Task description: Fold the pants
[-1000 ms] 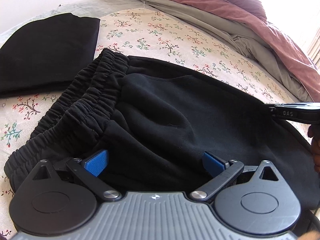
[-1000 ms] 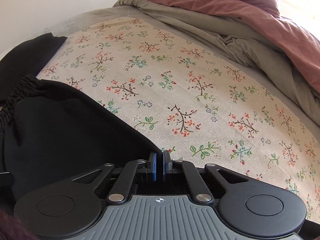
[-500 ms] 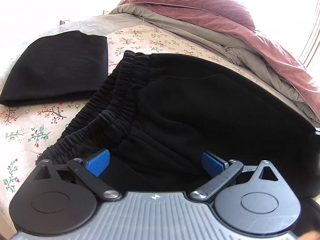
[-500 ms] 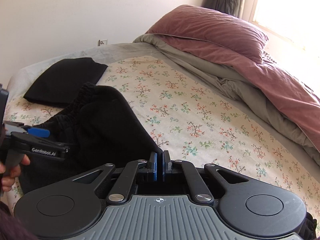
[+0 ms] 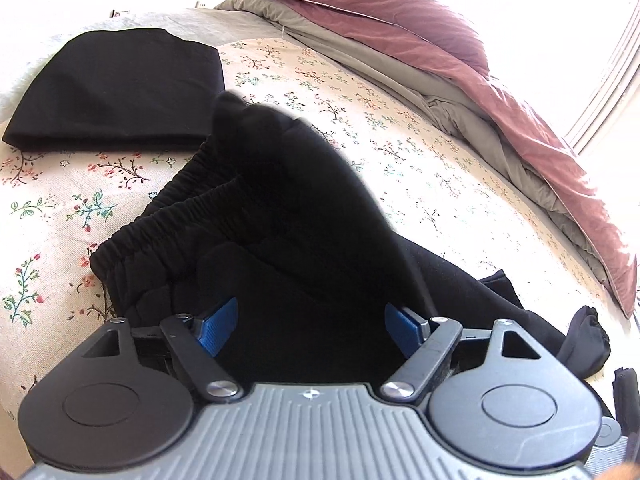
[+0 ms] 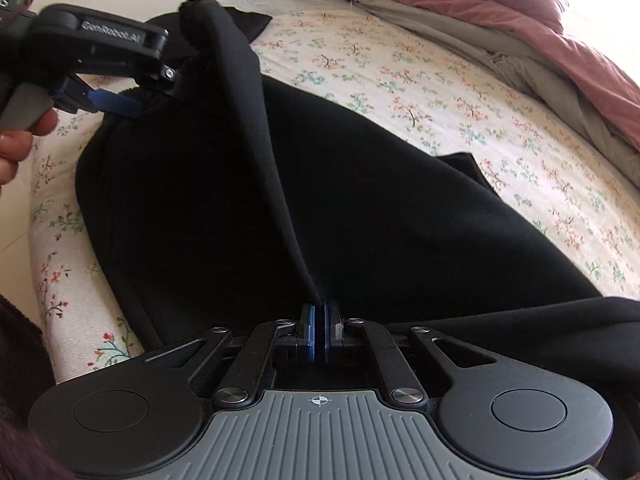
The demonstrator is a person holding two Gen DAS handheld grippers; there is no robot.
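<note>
Black pants (image 5: 304, 248) lie on the floral sheet (image 5: 420, 168), waistband toward the folded black garment (image 5: 116, 88) at the sheet's far left corner. R gripper (image 6: 319, 320): pads pressed together, pinching a pants edge, w/ a fold raised above the rest. L gripper (image 5: 308, 320): fingers spread wide, closing, cloth between them but pads not pressing. Pink duvet (image 5: 460, 52) bunched along the sheet's right side.

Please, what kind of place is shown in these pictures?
Most likely a bedroom at home. The black pants lie on a bed with a floral sheet, a dusty-pink duvet is bunched at the far side, and bright window light comes in.
</note>
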